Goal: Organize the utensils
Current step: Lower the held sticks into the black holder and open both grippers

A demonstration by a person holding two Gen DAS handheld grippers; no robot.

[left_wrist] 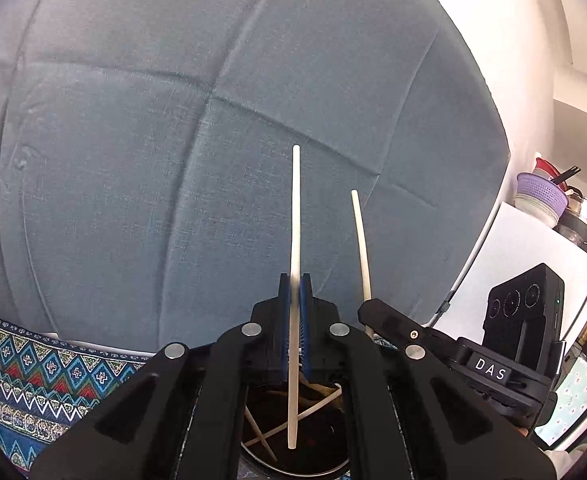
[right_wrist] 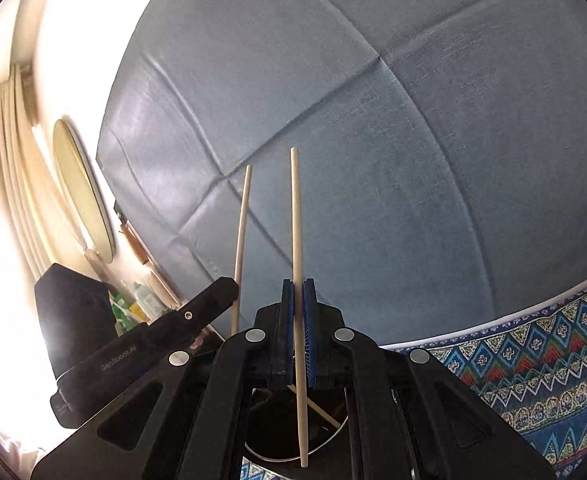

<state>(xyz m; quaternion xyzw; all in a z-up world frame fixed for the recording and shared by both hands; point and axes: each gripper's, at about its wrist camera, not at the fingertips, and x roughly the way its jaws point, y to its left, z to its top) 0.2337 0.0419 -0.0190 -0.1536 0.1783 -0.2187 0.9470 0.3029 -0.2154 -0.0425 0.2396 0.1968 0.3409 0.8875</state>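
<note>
My left gripper (left_wrist: 295, 286) is shut on a pale chopstick (left_wrist: 296, 216) that stands upright between its blue pads. My right gripper (right_wrist: 298, 290) is shut on a second pale chopstick (right_wrist: 295, 220), also upright. Each gripper shows in the other's view: the right one (left_wrist: 389, 322) with its chopstick (left_wrist: 360, 236) close to the right, the left one (right_wrist: 197, 308) with its chopstick (right_wrist: 241, 240) close to the left. Below both grippers is a dark round container (left_wrist: 317, 436) holding several more chopsticks (left_wrist: 313, 406); it also shows in the right wrist view (right_wrist: 269, 432).
A grey-blue upholstered sofa back (left_wrist: 173, 140) fills the view ahead. A patterned blue cloth (left_wrist: 33, 372) lies under the container. Kitchenware, with a purple strainer (left_wrist: 541, 196), stands far right. A mirror (right_wrist: 81, 188) and curtains are at the left.
</note>
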